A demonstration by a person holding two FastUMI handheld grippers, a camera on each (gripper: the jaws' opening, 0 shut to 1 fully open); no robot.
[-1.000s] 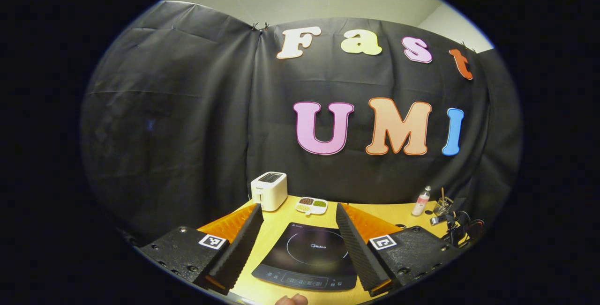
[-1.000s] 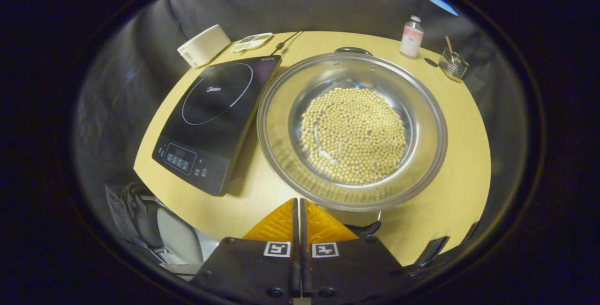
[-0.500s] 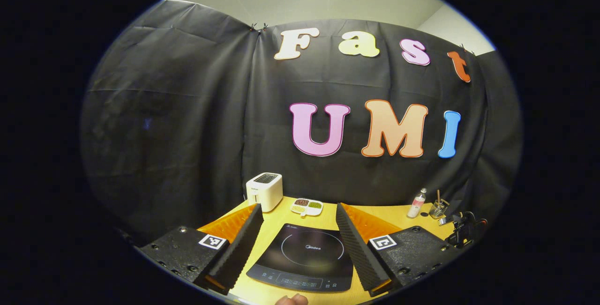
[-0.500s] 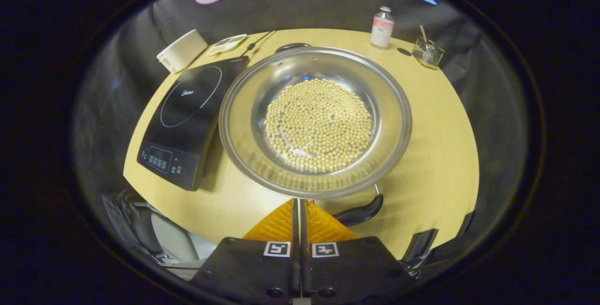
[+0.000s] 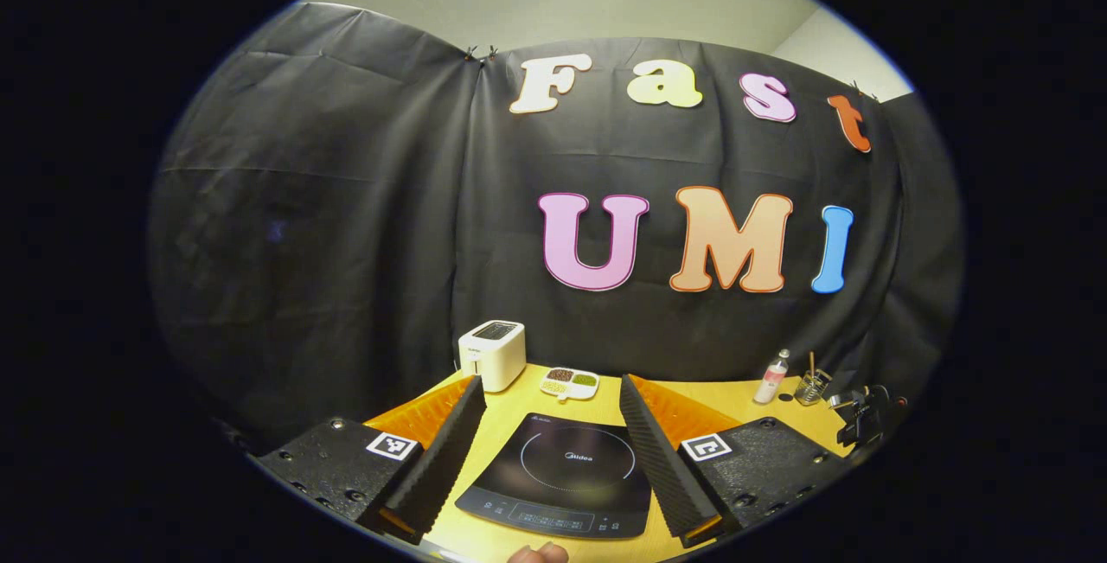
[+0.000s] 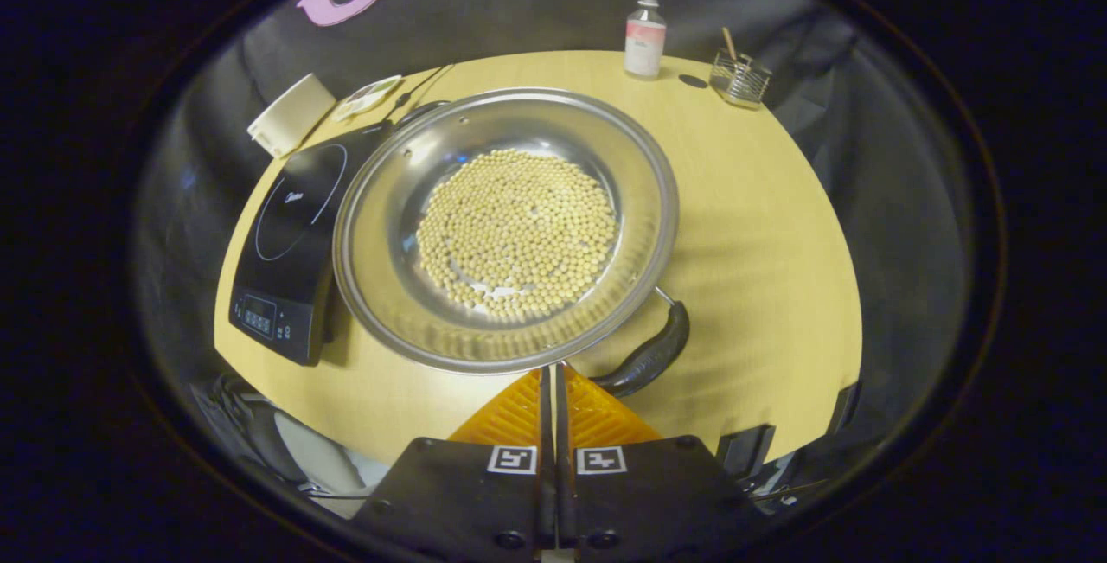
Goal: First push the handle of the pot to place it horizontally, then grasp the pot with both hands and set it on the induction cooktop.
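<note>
A wide steel pot (image 6: pixel 506 226) holding yellow beans stands on the wooden table, its left rim over the black induction cooktop (image 6: pixel 290 239). One dark handle (image 6: pixel 647 357) sticks out at its near right; another (image 6: pixel 421 111) shows at the far left rim. My right gripper (image 6: pixel 553 370) is shut with nothing in it, its tips at the pot's near rim just left of the near handle. My left gripper (image 5: pixel 547 388) is open, held above the table with the cooktop (image 5: pixel 566 476) seen between its fingers.
At the back of the table stand a white toaster (image 5: pixel 492 354), a small divided dish (image 5: pixel 570 383), a bottle (image 6: pixel 644 36) and a wire holder (image 6: pixel 738 79). A chair (image 6: pixel 298 455) sits below the table's near left edge. A person's fingertip (image 5: pixel 538 553) shows at the bottom.
The near handle has swung to the right around the pot, and the pot has slid left toward the cooktop. The left gripper has hardly moved.
</note>
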